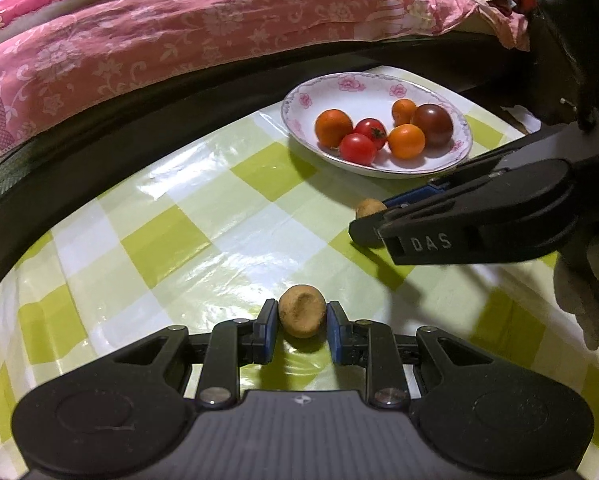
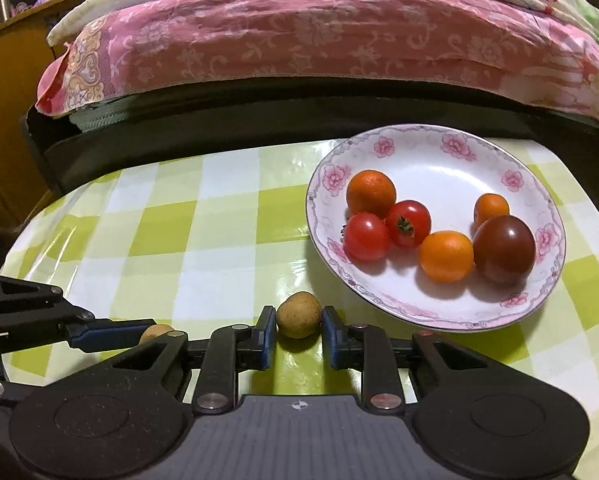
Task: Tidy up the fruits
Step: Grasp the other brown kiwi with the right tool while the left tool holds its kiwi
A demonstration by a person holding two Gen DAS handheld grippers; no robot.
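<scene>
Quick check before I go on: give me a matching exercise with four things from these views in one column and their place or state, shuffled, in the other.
Things:
1. Left claw
2. Dark tomato
3. Plate
4. Right claw

Place or state:
A. On the checked cloth, holding six fruits
B. Shut on the dented brown fruit
C. On the plate, beside an orange fruit
D. Shut on the smooth round brown fruit

Pairs: 1-B, 2-C, 3-A, 4-D
</scene>
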